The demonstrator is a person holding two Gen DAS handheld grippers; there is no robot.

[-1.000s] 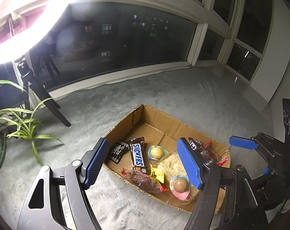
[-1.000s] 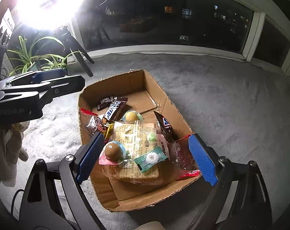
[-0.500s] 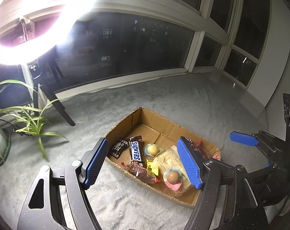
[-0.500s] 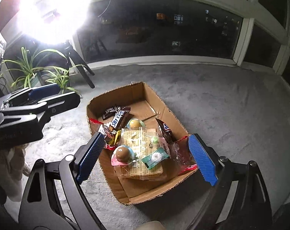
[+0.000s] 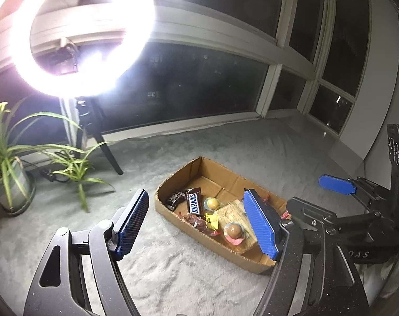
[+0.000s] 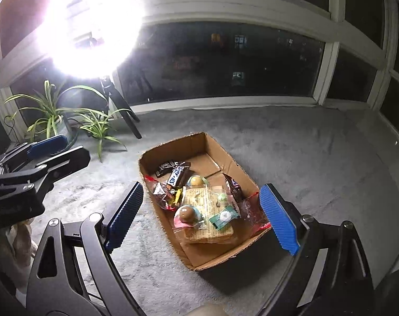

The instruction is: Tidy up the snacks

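Both wrist cameras look down from above at the cardboard box (image 5: 254,184) (image 6: 225,158) on the carpet, facing the dark windows (image 5: 199,84) (image 6: 220,60).

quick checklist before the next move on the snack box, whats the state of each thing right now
1. Left gripper empty, jaws apart: ok.
2. Right gripper empty, jaws apart: ok.
3. Cardboard box upright on the grey carpet, open top: ok.
4. Snacks inside the box, none seen on the carpet: ok.
5. Snickers bar lies flat with its top unobstructed: ok.
6. Cracker pack free to lift: not ok, the chocolate ball candy and green candy lie on it.
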